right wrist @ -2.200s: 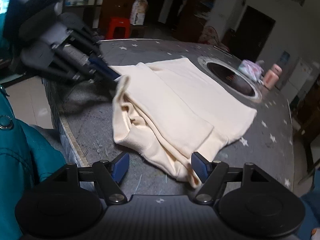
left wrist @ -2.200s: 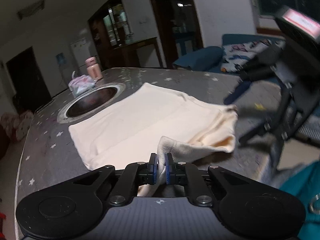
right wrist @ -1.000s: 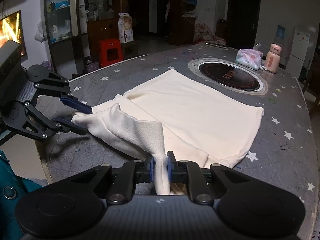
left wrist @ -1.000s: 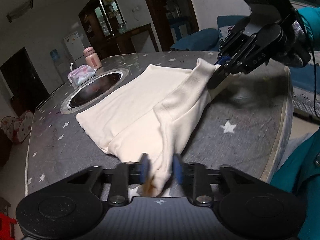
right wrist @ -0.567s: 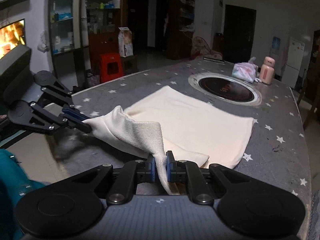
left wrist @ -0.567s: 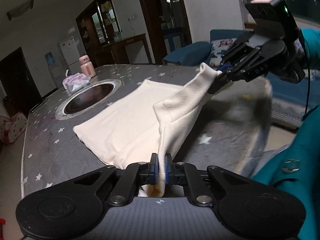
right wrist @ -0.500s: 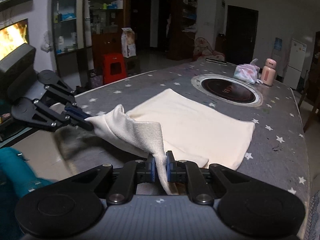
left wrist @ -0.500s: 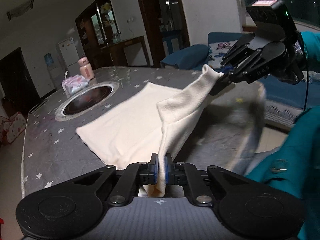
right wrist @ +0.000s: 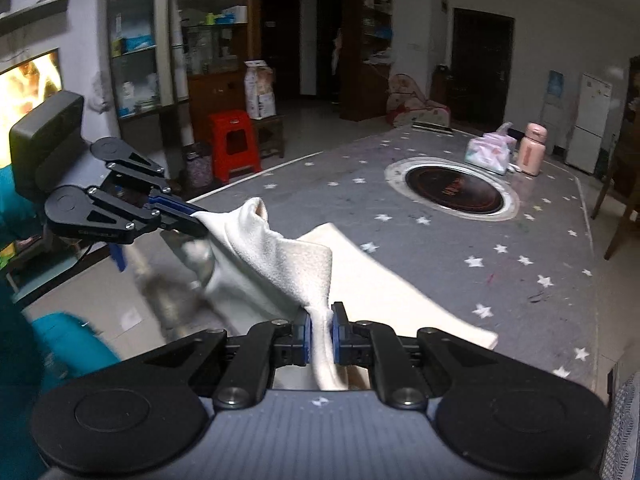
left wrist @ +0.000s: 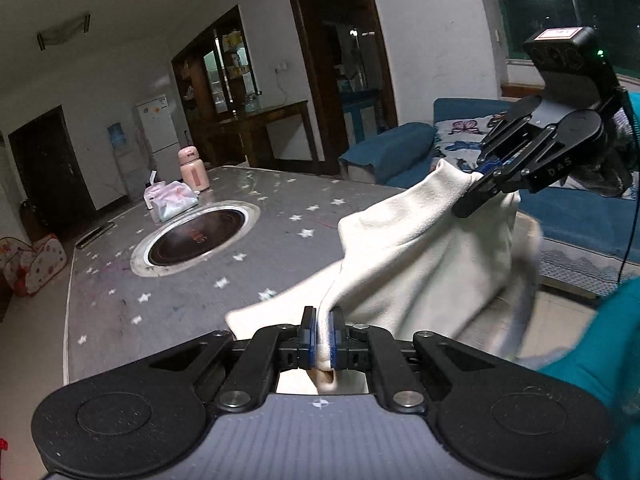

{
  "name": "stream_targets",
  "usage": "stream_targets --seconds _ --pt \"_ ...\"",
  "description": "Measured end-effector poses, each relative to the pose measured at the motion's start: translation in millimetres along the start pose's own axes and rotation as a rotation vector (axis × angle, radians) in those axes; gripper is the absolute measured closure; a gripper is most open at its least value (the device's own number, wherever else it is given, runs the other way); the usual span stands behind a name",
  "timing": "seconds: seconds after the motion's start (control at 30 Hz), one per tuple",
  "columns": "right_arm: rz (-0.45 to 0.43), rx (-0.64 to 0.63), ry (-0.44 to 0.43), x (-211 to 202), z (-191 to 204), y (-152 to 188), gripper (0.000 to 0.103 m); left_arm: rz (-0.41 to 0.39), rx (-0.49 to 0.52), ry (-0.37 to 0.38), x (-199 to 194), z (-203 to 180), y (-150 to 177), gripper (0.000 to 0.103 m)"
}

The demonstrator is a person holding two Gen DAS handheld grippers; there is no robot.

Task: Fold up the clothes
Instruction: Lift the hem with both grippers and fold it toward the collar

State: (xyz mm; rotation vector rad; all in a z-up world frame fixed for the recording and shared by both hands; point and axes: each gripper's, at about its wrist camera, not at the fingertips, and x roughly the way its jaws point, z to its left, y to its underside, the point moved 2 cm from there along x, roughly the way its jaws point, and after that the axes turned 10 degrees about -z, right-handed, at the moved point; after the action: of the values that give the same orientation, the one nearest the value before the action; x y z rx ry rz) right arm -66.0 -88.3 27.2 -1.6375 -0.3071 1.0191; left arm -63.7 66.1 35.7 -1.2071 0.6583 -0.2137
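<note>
In the left wrist view the left gripper point(left wrist: 323, 334) has its jaws drawn almost together, the blue pads point(left wrist: 308, 336) pinching a fold of the cream garment point(left wrist: 420, 264), a stub of cloth poking out below them. From that pinch the cloth rises to the right in a slack sheet to the right gripper point(left wrist: 478, 188), whose dark fingers are clamped on another edge of it, held high off the grey star-patterned table point(left wrist: 280, 216); the lower part of the garment trails down toward the table's near edge. Farther back on the table are a round inset cooktop point(left wrist: 196, 236), a tissue pack point(left wrist: 172, 200) and a pink bottle point(left wrist: 192, 170). In the right wrist view the right gripper point(right wrist: 320, 334) is likewise nearly closed, its pads point(right wrist: 336, 336) squeezing a bunched fold of the cream garment point(right wrist: 280, 264), which stretches up and left to the left gripper point(right wrist: 188, 220), also clamped on the cloth; the rest of the garment lies flat on the table point(right wrist: 460, 264) just ahead, near its front edge. A teal sleeve point(right wrist: 60, 344) shows at lower left
</note>
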Motion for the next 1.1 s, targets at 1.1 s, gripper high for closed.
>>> stream_targets --seconds 1.1 --pt "0.006 0.254 0.243 110 -113 23 0.080 0.109 -0.254 -0.091 141 66 1 0.084"
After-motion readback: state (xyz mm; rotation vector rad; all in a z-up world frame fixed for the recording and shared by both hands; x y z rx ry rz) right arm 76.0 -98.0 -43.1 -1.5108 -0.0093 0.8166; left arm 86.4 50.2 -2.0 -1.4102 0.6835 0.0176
